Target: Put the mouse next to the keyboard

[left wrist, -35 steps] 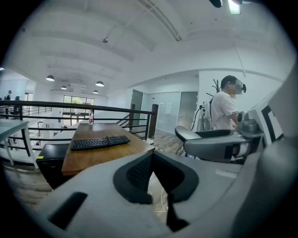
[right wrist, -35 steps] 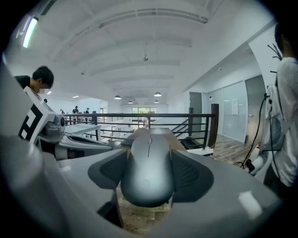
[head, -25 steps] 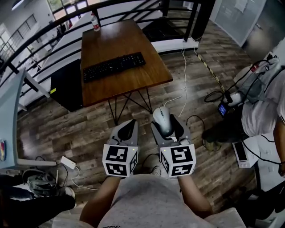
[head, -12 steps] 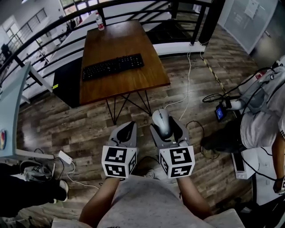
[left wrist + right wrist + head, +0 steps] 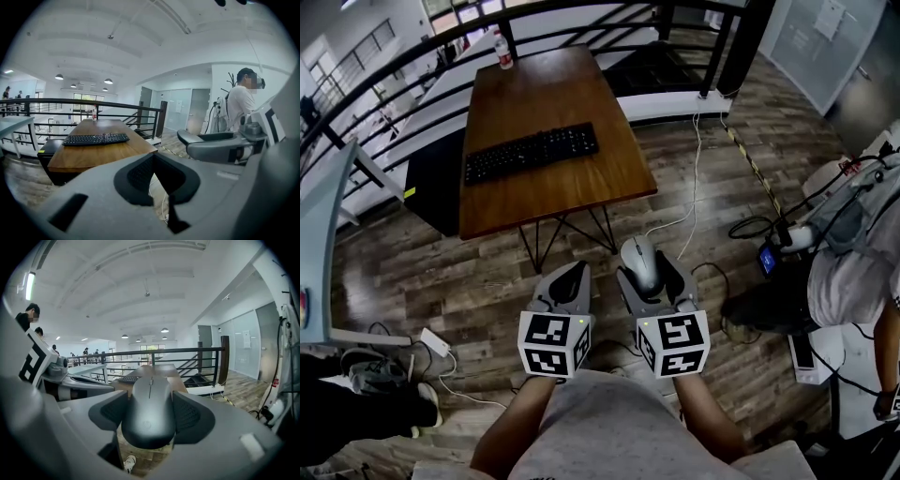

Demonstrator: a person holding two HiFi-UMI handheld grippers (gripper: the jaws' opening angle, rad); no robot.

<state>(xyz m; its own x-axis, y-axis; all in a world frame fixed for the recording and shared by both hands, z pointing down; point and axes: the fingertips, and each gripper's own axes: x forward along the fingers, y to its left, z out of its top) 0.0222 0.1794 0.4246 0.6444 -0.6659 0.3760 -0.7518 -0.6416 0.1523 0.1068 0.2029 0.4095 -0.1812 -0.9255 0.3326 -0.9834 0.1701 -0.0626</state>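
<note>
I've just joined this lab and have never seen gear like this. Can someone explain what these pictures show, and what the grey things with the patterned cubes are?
There is no robot arm here. A person holds a hand-held claw in each hand, and the cube with square markers on each is part of that tool.

The head view comes from a camera on the person's head, looking steeply down. The two gripper views come from cameras riding on the claws, each looking along its own jaws.

The right claw is shut on a grey mouse, held above the wooden floor. The left claw is shut with nothing in it.

Ahead stands a wooden table. On it lie a black keyboard and, at the far end, a bottle. The mouse is meant to end up beside the keyboard.
</note>
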